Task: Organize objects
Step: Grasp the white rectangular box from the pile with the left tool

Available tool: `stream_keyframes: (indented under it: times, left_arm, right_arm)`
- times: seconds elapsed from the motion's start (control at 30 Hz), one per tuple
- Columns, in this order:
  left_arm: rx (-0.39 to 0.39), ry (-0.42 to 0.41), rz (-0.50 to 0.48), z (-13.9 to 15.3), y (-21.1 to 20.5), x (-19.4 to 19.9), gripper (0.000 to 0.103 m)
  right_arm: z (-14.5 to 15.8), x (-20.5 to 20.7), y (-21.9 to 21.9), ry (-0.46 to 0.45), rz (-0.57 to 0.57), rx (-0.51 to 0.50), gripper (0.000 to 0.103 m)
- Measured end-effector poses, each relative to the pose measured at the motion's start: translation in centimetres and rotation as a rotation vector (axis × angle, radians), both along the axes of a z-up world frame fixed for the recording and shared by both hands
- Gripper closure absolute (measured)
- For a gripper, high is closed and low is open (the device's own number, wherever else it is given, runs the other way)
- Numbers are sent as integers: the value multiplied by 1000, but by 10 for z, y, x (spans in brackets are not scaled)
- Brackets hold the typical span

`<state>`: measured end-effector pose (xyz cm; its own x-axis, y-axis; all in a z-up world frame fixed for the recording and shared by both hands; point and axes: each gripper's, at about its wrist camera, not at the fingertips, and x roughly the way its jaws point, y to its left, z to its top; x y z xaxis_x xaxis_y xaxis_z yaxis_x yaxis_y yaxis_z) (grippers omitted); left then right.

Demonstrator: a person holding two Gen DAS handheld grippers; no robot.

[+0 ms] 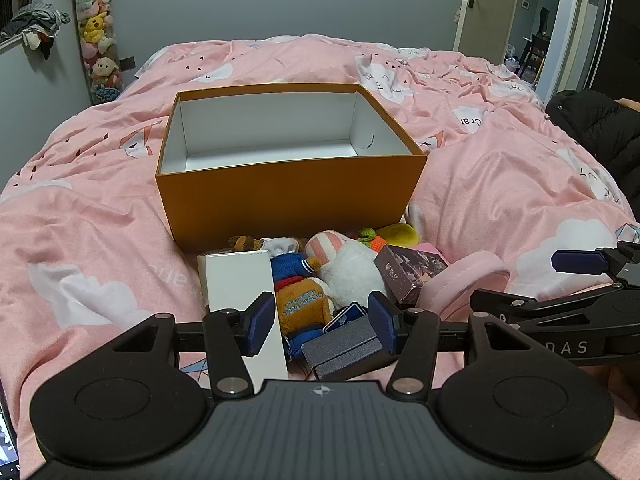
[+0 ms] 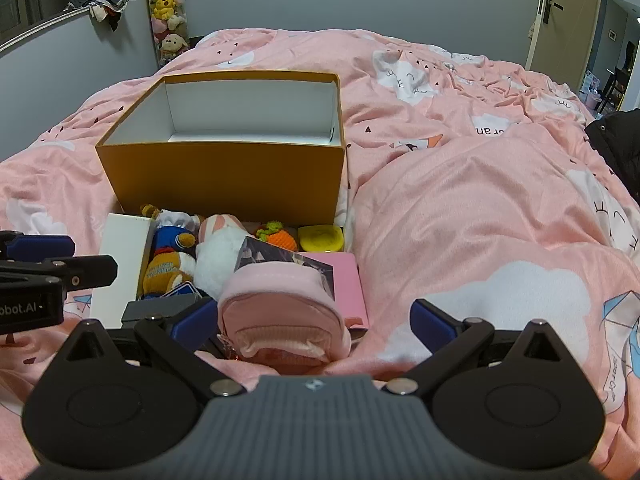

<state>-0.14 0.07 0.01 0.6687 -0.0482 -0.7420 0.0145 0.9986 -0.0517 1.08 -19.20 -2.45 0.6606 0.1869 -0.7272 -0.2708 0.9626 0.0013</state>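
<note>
An orange box [image 1: 288,196] with a white inside sits on a pink quilt [image 1: 500,184] printed with white clouds. In front of the box lie a white carton [image 1: 236,280], a brown bear [image 1: 304,304] in blue, a white plush [image 1: 352,272] with a pink-striped ear, a grey case [image 1: 344,346], an orange knitted carrot [image 2: 280,238], a yellow dish [image 2: 322,238], and a pale pink pouch [image 2: 280,316].

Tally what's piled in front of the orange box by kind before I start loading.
Boxes: 4 (white box, grey box, dark patterned box, flat pink box)
Plush toys: 2 (brown-and-blue plush, white plush)
Crochet carrot: 1
Yellow round piece: 1
Pink pouch: 1
Blue card: 1
Total: 10
</note>
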Motion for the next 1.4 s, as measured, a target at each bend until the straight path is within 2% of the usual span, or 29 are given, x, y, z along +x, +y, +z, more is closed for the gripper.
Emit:
stream_keyframes:
  times: [0.63, 0.7, 0.77, 0.8, 0.9, 1.0, 1.2, 1.37, 1.4]
  left_arm:
    - [-6, 15, 10, -3, 8, -1, 40]
    - [-19, 12, 18, -1, 10, -2, 42]
    - [-27, 10, 33, 2, 15, -1, 45]
    - [-27, 7, 44, 3, 18, -2, 46]
    - [-23, 1, 68, 6, 27, -1, 47]
    - [-44, 19, 89, 4, 40, 5, 47]
    - [-51, 64, 137, -15, 70, 18, 46]
    - [-119, 124, 143, -46, 84, 30, 40]
    - [-131, 147, 145, -52, 86, 33, 39]
  right_arm:
    - [-1, -1, 0, 2, -3, 1, 2]
    - [0, -1, 0, -3, -3, 6, 5]
    - [3, -1, 0, -11, 4, 8, 15]
    - [5, 0, 2, -16, 13, 8, 16]
    - [11, 4, 10, -35, 64, -7, 18]
    - [17, 11, 25, -42, 141, -18, 30]
    - [9, 37, 68, 67, 309, 29, 55]
    - [-10, 53, 104, 130, 402, 19, 76]
    - [-13, 56, 109, 138, 405, 19, 76]
